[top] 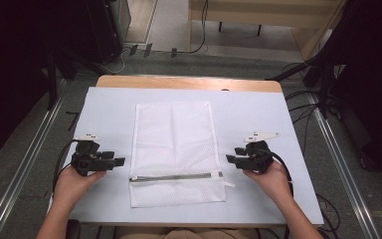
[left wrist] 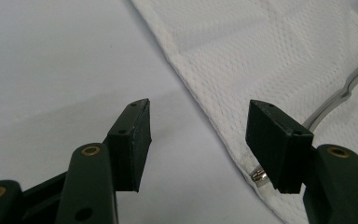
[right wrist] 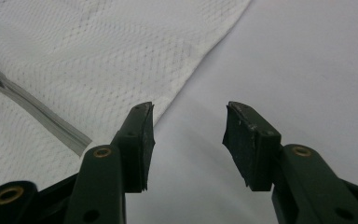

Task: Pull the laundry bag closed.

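The white mesh bag [top: 175,152] lay flat in the middle of the table [top: 258,119], a soft rectangle of dimpled, woven netting with stitched hems. Its long axis ran away from me, toward the far edge, and a grey zipper [top: 175,177] crossed it side to side near my end, the metal pull [left wrist: 259,177] sitting at the bag's left hem. Faint fold creases showed in the cloth. The table wore a smooth pale cover, with bare wood along the far rim.

My left claw [top: 121,161] sat just beside the bag's left edge, pointing in at it, jaws spread wide with nothing gripped; in the left gripper view the hem and the pull lay below the right-hand pad. My right claw [top: 230,160] sat just off the right edge by the zipper's end, jaws parted about halfway, holding nothing, over bare cover.
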`<state>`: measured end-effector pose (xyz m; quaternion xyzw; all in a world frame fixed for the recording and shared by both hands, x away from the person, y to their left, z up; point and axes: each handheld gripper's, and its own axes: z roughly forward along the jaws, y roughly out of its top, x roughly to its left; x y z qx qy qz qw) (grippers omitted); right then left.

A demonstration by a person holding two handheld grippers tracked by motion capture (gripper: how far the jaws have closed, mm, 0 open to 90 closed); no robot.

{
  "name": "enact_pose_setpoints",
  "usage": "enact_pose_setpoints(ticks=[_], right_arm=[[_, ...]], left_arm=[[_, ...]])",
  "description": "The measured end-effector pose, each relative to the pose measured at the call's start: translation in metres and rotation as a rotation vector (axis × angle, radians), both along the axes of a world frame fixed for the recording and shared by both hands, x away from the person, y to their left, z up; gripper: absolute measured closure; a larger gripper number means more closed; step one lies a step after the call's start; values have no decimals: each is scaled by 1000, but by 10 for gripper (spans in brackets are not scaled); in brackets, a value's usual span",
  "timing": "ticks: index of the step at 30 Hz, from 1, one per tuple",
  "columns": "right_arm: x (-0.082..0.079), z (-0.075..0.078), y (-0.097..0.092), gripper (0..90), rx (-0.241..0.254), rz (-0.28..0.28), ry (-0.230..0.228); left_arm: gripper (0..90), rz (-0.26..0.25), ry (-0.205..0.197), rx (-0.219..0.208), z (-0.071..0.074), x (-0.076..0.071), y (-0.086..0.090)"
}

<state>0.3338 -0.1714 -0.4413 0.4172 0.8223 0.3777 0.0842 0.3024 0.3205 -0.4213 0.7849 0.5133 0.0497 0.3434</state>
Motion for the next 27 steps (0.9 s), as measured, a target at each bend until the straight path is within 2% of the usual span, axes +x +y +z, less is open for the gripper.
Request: enact_pose_setpoints(ticks=[5,13,20,23,27], right_arm=[[-2,2,7,515,-17,18,-9],[-8,10,21,561,11,56,-14],[-12,14,33,558,3,94,-16],[-14,20,36,552,7,108,-46],[-16,25,42,547,11,125,-53]], left_arm=[[404,12,-5,3,0,-5,4],[410,23,-20,-9,0,-9,7],[409,34,-27,-17,0,-8,9],[409,33,-35,-14,0,-8,8],[409,34,-30,-14,-1,-6,8]])
